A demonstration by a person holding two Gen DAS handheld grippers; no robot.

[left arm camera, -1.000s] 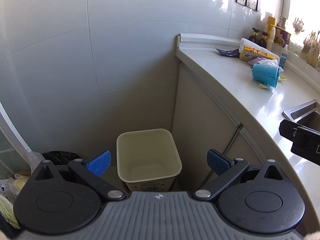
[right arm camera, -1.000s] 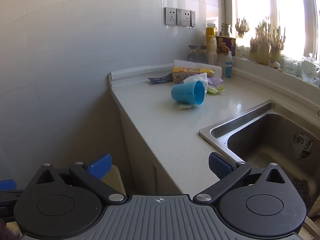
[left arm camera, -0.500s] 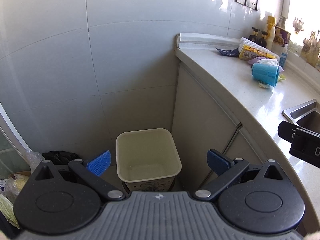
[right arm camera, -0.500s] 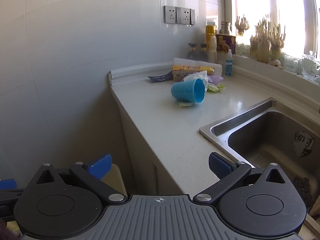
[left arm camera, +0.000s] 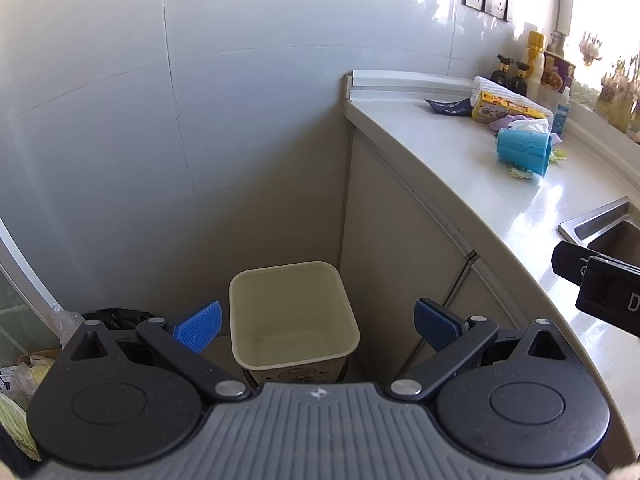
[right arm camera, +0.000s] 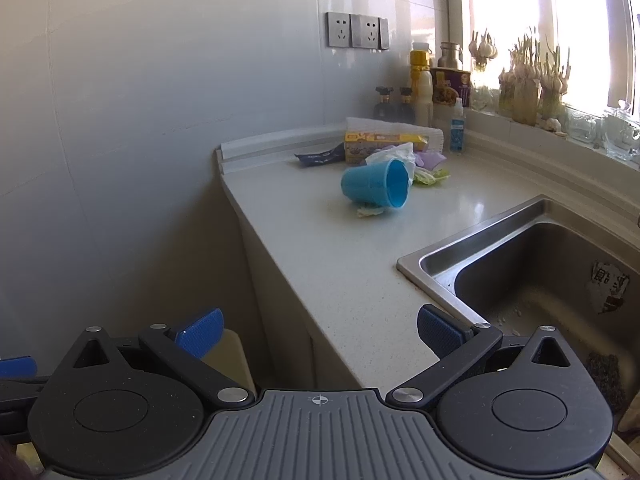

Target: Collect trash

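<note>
A cream waste bin (left arm camera: pixel 294 316) stands on the floor in the corner beside the cabinet, empty inside. My left gripper (left arm camera: pixel 318 326) is open and empty above it. A blue cup (right arm camera: pixel 376 187) lies on its side on the white counter (right arm camera: pixel 320 248), with crumpled white paper (right arm camera: pixel 390 155), a purple scrap (right arm camera: pixel 432 158), green scraps (right arm camera: pixel 430 177) and a dark blue wrapper (right arm camera: pixel 318 158) around it. My right gripper (right arm camera: pixel 320 330) is open and empty, near the counter's front edge, well short of the cup. The cup also shows in the left wrist view (left arm camera: pixel 524 151).
A steel sink (right arm camera: pixel 532 280) is sunk into the counter at right. A yellow box (right arm camera: pixel 384 142), folded white cloth, bottles (right arm camera: pixel 422 88) and jars stand along the back wall and windowsill. Bags (left arm camera: pixel 24 368) lie on the floor left of the bin.
Almost nothing has moved. Both views have shifted very slightly; both grippers stay open and empty.
</note>
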